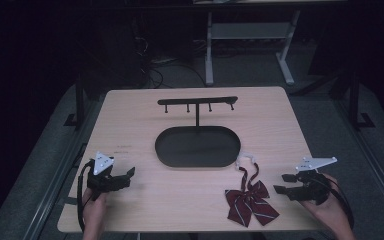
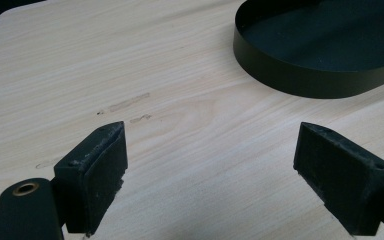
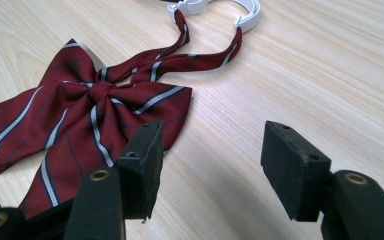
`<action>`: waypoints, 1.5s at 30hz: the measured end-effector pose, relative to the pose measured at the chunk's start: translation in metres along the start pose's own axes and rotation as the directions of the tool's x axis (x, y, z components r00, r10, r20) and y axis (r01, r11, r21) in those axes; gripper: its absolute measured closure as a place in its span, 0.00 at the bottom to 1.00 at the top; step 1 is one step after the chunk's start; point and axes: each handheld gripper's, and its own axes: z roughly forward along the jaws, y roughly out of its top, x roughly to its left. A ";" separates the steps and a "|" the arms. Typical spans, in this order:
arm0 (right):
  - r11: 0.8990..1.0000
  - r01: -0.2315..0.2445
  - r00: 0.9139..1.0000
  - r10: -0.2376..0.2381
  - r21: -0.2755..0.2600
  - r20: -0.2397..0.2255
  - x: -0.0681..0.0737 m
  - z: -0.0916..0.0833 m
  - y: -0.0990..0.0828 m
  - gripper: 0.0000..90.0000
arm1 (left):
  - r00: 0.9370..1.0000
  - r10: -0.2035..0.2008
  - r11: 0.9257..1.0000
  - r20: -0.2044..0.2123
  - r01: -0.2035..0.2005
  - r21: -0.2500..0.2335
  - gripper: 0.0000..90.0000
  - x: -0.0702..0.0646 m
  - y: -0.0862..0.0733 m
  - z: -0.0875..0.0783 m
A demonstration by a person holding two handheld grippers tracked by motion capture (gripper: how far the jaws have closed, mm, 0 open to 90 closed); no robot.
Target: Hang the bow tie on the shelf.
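Note:
A dark red bow tie (image 1: 250, 201) with white and navy stripes lies flat near the table's front right, its white strap loop (image 1: 246, 159) reaching toward the tray. My right gripper (image 1: 286, 183) hovers just right of it, open, with nothing between its jaws. In the right gripper view the bow tie (image 3: 85, 120) spreads out left of the open gripper (image 3: 212, 165), and the white loop (image 3: 215, 7) lies at the top. My left gripper (image 1: 128, 177) rests low at the table's front left, open and empty. Bare wood shows between the jaws of the left gripper (image 2: 210, 175).
A black oval tray (image 1: 198, 146) sits mid-table; its wall (image 2: 300, 80) rises at the upper right of the left gripper view. Behind it stands a black T-shaped rack (image 1: 197, 102) with several pegs. Table legs and cables fill the dark floor beyond the far edge.

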 end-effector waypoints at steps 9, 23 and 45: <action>0.999 0.027 1.000 -0.027 0.024 0.003 0.006 0.002 0.011 0.46 | 1.000 -0.006 1.000 0.001 0.006 0.002 0.15 0.003 -0.001 -0.001; 0.996 0.080 0.997 -0.080 0.045 -0.010 0.012 0.012 0.043 0.49 | 1.000 -0.017 1.000 0.003 0.017 -0.007 0.15 0.004 -0.002 -0.001; 0.984 0.121 0.993 -0.120 0.127 -0.021 0.001 0.038 0.088 0.53 | 1.000 -0.014 1.000 -0.003 0.014 -0.003 0.15 0.006 -0.001 -0.003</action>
